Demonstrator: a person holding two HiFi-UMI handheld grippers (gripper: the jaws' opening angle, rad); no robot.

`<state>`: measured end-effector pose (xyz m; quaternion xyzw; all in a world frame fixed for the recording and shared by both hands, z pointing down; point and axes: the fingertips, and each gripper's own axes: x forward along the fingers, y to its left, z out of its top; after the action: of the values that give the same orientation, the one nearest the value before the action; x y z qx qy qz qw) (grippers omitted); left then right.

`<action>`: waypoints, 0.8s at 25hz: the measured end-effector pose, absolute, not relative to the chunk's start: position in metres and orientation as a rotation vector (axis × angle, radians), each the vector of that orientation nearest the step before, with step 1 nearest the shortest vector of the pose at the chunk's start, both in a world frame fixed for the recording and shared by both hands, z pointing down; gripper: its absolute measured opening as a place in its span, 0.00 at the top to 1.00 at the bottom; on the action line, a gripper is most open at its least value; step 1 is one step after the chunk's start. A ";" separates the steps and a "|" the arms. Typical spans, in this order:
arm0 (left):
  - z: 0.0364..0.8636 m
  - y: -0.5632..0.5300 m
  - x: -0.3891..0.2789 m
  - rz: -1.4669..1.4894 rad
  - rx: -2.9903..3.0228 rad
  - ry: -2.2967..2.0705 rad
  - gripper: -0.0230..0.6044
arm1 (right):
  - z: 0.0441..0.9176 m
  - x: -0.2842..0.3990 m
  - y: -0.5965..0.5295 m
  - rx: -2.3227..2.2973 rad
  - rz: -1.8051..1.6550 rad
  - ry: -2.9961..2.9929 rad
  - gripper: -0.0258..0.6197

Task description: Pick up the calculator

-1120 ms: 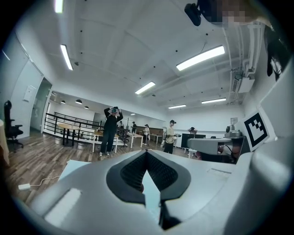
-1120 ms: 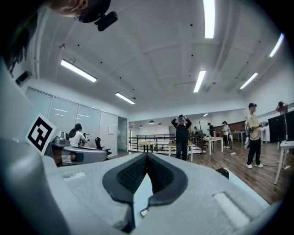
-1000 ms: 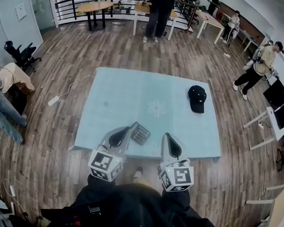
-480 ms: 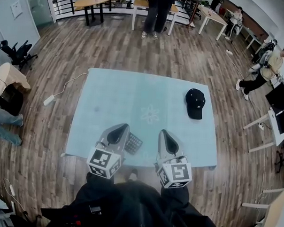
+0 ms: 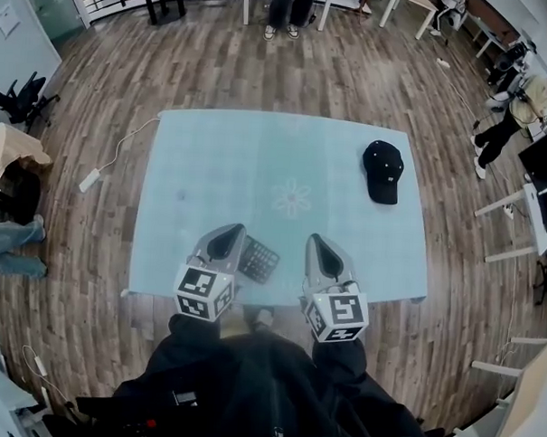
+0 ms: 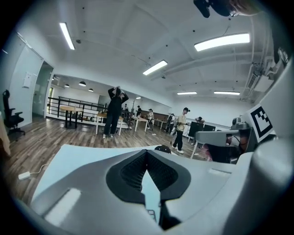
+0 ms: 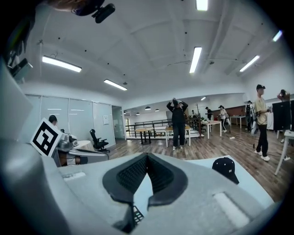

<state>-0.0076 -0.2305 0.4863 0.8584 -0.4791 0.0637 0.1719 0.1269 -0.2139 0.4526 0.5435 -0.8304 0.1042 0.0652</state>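
Dark clothing (image 5: 248, 384) of the person fills the near edge of the head view, nearer than the calculator (image 5: 258, 259). Next come the left marker cube (image 5: 204, 293) and the right marker cube (image 5: 337, 316), both on the viewer's side of the calculator. The left tongs (image 5: 231, 231) reach up just left of the calculator, and their grey body overlaps its left edge in the head view; contact cannot be judged. The right tongs (image 5: 316, 241) lie right of the calculator, with bare surface between the two. Each gripper view shows its tongs clenched, tips met and nothing grasped, and a corner of the keypad shows low behind the ribbed pads. The calculator lies flat, keys up and turned askew, on the pale blue tabletop (image 5: 212, 165), close to that tabletop's near edge. A faint flower motif (image 5: 292, 199) marks the cloth just beyond the calculator. A black cap (image 5: 382, 171) rests well beyond and to the right of the calculator, near the right edge. A white cable (image 5: 122, 152) trails across the wooden floor (image 5: 352, 76) beyond and left of the calculator. A standing person (image 5: 285, 5) and another at the right (image 5: 523, 106) are farthest from the calculator.
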 end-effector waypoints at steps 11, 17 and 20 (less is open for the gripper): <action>0.642 -0.223 -0.040 0.440 2.127 -1.247 0.96 | 0.562 0.104 -0.222 1.492 0.551 -2.362 0.96; 0.709 -0.208 -0.043 0.576 2.017 -1.192 0.96 | 0.599 0.090 -0.215 1.418 0.641 -2.317 0.96; 0.732 -0.207 -0.045 0.609 1.985 -1.181 0.96 | 0.610 0.088 -0.214 1.397 0.659 -2.302 0.96</action>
<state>-0.0453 -0.2067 0.7323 0.7728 -0.4599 0.2370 0.3675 0.0880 -0.2143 0.6097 0.4952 -0.8164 0.2338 0.1835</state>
